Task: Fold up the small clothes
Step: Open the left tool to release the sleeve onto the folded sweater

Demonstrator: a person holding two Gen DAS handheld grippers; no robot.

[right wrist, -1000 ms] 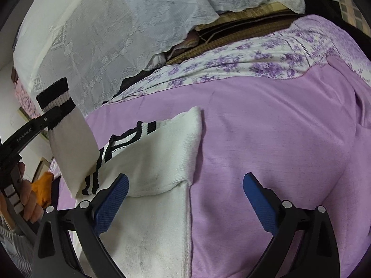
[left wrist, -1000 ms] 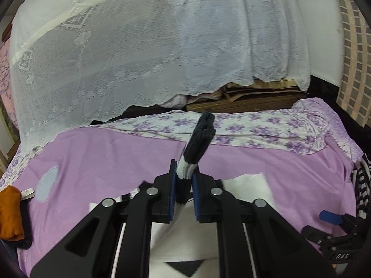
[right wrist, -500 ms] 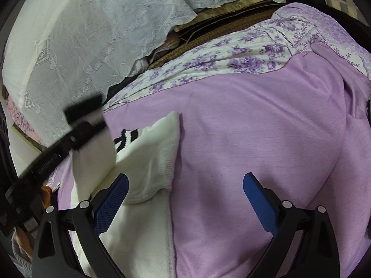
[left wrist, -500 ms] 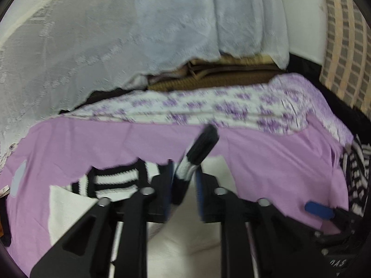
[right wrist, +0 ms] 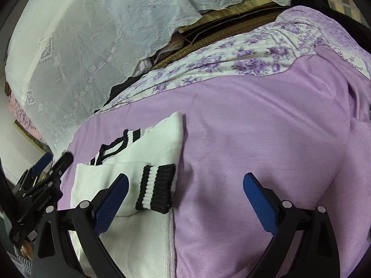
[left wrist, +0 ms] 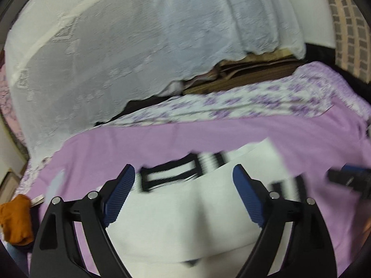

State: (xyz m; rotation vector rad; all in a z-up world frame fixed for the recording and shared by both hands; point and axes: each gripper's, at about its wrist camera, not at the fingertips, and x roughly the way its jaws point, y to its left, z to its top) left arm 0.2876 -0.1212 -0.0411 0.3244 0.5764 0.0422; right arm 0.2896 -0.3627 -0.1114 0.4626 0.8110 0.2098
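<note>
Sweater (right wrist: 129, 180) is laid flat below both grippers; left gripper (left wrist: 183, 194) and right gripper (right wrist: 185, 199) are spread wide, nothing held.

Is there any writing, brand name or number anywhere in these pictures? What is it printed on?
One small white print runs along the black body of the left tool, seen from the right wrist view; it is too small to read surely.
The white sweater, the purple sheet and the lace cover show no writing.
</note>
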